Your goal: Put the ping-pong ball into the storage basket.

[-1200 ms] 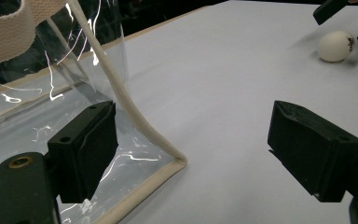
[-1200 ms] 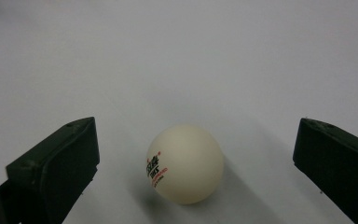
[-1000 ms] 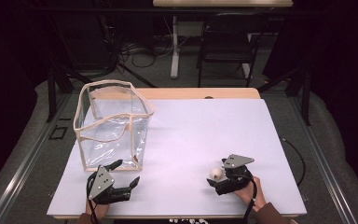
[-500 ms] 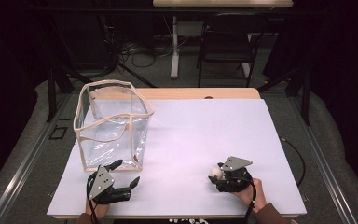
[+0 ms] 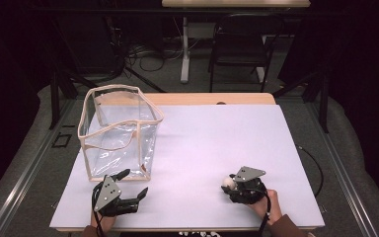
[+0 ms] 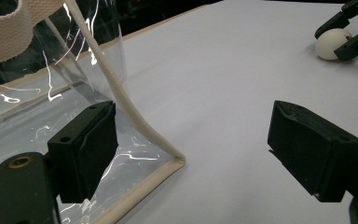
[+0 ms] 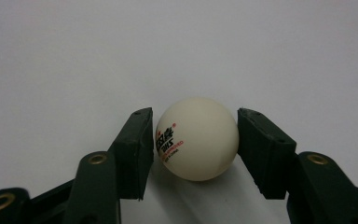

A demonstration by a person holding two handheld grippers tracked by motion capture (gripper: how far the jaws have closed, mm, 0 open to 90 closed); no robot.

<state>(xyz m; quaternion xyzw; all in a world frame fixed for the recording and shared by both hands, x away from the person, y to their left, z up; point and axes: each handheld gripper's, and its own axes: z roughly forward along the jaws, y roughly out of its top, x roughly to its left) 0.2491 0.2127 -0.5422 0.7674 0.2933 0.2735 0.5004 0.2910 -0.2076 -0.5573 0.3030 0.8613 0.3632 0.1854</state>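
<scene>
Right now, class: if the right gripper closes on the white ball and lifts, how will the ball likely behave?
The white ball looks like a table tennis ball, so probably very light. It is round and smooth, so it may squirt out from between the flat jaws of the right gripper. Nudged, it would likely roll across the table.

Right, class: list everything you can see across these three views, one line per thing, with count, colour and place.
ball: one, white with red and black print, on the table between the right gripper's jaws.
bag: one, clear with beige trim, upright at table's left.
table: one, white top with a wooden far edge.
chair: one, black, on the floor beyond the table.
left gripper: one, black, open, beside the bag's near corner.
right gripper: one, black, around the ball.
</scene>
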